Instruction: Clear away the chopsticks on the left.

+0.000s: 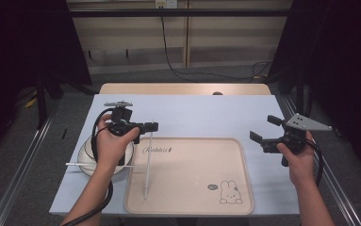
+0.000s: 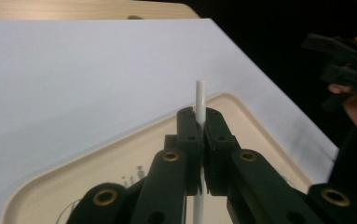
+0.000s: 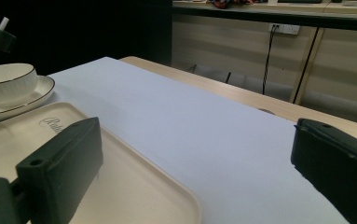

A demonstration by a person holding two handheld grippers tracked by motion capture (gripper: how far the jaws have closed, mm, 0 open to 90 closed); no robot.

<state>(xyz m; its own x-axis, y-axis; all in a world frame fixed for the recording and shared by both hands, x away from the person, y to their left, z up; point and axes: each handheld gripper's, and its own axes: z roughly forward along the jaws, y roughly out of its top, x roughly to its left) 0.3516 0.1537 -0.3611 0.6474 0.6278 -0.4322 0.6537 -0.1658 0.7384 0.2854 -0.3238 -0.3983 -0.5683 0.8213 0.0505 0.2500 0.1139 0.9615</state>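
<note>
- Your left gripper (image 1: pixel 152 126) is clamped on a thin white stick (image 1: pixel 148 162); in the left gripper view its jaws pinch the stick (image 2: pixel 200 100) with no gap, and a short end stands up past the tips.
- From the high view, the stick's long axis runs almost straight toward and away from you: the far end sits in the jaws, the near end reaches down onto the cream tray (image 1: pixel 244 188), well inside its left part.
- It leans only slightly, with the near end a little left of the gripped end.
- Your right gripper (image 1: pixel 264 132) hangs over the table's right side, well apart from the stick, with its jaws spread wide and nothing between them (image 3: pixel 190 168).
- A second white stick (image 1: pixel 100 165) lies crosswise over the black-rimmed plate (image 1: pixel 85 162) left of the tray, pointing left to right.
- In the right gripper view a bowl (image 3: pixel 7 83) sits on that plate.
</note>
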